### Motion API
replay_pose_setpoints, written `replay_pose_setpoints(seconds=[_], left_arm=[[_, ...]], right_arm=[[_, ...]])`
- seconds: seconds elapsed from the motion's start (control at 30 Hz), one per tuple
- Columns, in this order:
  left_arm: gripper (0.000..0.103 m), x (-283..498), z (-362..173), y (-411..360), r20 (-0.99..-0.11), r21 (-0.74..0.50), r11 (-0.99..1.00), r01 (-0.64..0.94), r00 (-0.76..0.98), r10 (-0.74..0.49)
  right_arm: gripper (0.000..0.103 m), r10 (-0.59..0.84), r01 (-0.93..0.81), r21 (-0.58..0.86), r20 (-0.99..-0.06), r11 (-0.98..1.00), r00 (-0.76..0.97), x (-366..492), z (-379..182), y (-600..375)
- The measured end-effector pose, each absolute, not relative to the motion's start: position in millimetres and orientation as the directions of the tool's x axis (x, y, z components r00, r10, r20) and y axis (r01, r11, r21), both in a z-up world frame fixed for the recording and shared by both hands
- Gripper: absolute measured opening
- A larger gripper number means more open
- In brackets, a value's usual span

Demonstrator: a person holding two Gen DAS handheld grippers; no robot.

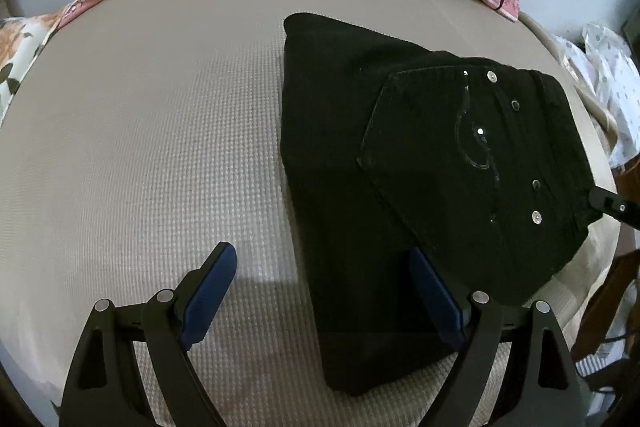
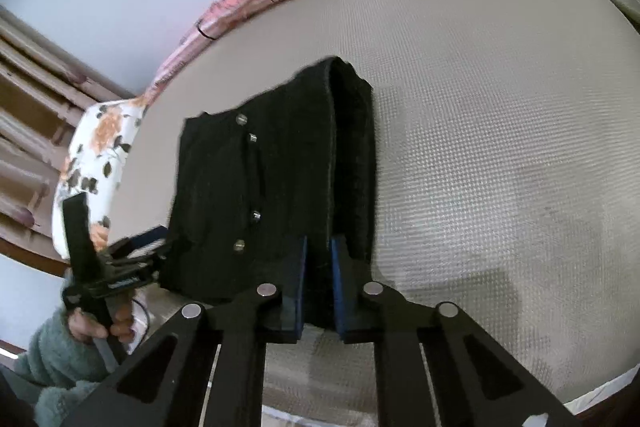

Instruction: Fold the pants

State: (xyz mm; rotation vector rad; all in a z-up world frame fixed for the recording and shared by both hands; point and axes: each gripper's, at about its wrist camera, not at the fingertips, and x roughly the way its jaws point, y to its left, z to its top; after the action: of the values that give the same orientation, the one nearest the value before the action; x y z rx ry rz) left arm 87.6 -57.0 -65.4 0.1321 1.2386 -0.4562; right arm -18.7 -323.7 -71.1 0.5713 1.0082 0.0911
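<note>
Your right tool (image 2: 319, 281) pinches the pants (image 2: 280, 179) at their near edge; your left tool (image 1: 322, 291), spread wide, straddles the pants' near-left edge.

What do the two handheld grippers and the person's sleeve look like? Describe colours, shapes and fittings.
Both the left gripper and right gripper have black, angular linkage arms with triangular cut-outs, round silver pivot pins and flat blue finger pads. The sleeve is fluffy grey-green fleece.

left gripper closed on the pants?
No. The left gripper is wide open, one finger over bare mattress, the other at the edge of the pants.
</note>
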Motion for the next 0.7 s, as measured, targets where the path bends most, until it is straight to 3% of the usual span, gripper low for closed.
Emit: replay_pose_setpoints(seconds=[0.43, 0.7], left_arm=[[0.088, 78.3, -74.7, -54.6, -0.939, -0.11, 0.891, 0.439, 0.248, -0.239], [0.088, 72.4, -68.8, -58.3, -0.931, -0.051, 0.89, 0.454, 0.302, -0.207]], right_arm=[[0.01, 0.309, 0.217, 0.452, -0.821, 0.865, 0.48, -23.5, -89.5, -325.0], [0.022, 0.304, 0.218, 0.456, -0.813, 0.863, 0.497, -20.6, -80.7, -324.1]])
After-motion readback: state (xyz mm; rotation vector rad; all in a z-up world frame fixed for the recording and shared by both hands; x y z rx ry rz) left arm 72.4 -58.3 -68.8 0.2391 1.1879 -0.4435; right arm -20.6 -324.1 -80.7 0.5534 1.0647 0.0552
